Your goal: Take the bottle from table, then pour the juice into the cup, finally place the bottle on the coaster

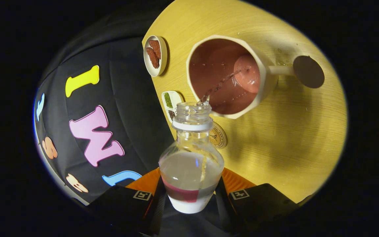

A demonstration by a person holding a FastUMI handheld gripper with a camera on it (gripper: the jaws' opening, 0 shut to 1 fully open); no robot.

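Note:
My gripper [191, 194] is shut on a clear plastic bottle [191, 164], one finger on each side of its body. The bottle is uncapped, with a white ring below its mouth [192, 110], and it is tilted towards the cup. A thin stream of clear liquid [222, 84] runs from the mouth into a cream cup [263, 70] with a reddish-brown inside, which lies just beyond the bottle on the wooden table [291, 131]. Liquid pools on the cup's bottom. A round golden coaster [218, 136] lies on the table right behind the bottle's shoulder, partly hidden by it.
A small white dish with reddish-brown pieces [155, 55] sits near the table's edge beyond the cup. A white tray with green and dark contents [171, 102] lies beside the bottle's neck. A dark round disc [308, 71] lies past the cup's handle. A few drops dot the table near it.

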